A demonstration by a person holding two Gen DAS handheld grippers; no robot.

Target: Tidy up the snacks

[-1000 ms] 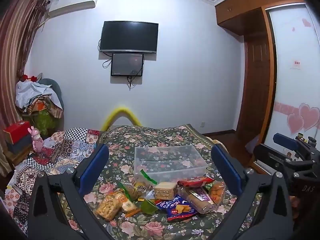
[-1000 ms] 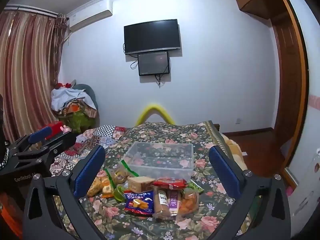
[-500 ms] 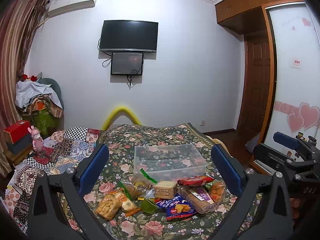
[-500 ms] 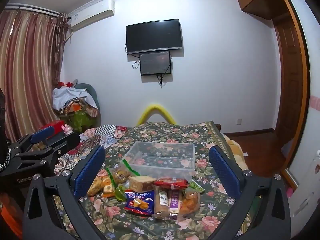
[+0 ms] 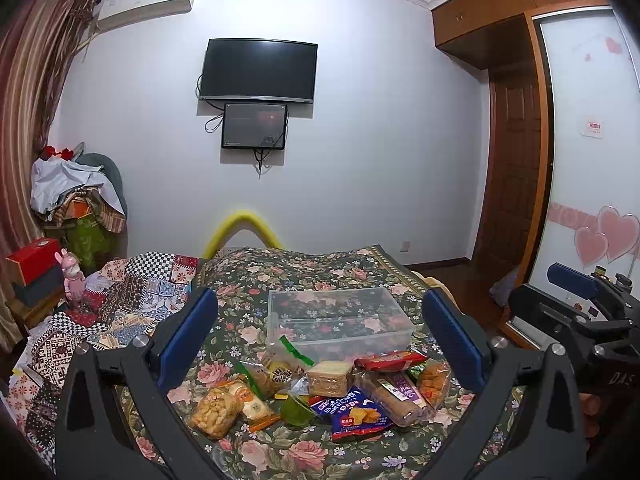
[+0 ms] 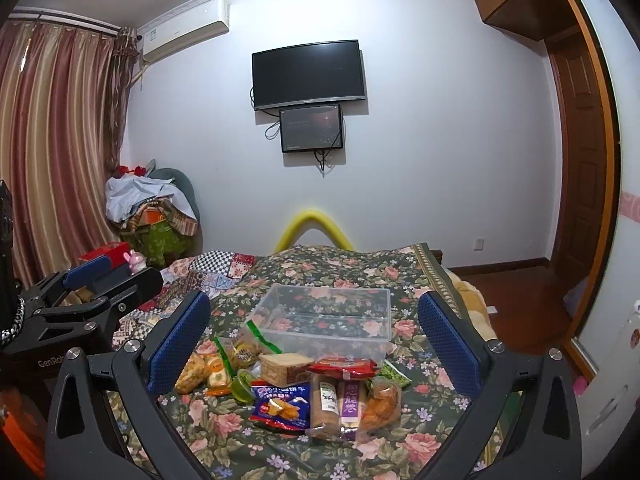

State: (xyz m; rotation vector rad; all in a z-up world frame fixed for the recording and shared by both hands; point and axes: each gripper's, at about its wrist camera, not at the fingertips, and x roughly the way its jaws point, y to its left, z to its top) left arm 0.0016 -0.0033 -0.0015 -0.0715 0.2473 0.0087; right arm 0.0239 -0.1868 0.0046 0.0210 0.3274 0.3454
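Observation:
Several snack packs lie in a pile on the floral bedspread (image 5: 304, 276): a blue cracker pack (image 5: 354, 414), a purple-labelled biscuit pack (image 5: 394, 394), a red pack (image 5: 390, 360), a wrapped sandwich cake (image 5: 330, 378) and a bag of golden puffs (image 5: 212, 410). An empty clear plastic box (image 5: 338, 322) stands just behind them; it also shows in the right wrist view (image 6: 326, 318). My left gripper (image 5: 320, 344) and right gripper (image 6: 316, 340) are both open and empty, held above and short of the pile. The blue pack (image 6: 282, 406) is nearest the right gripper.
A patchwork quilt (image 5: 132, 304) covers the bed's left part. A pink figurine (image 5: 74, 280) and red box (image 5: 34, 258) stand at far left. A yellow foam arch (image 5: 242, 230) rises behind the bed. Wardrobe door (image 5: 510, 176) and wooden floor are on the right.
Both grippers have drifted slightly; the views shift a little. The snacks and box have not moved.

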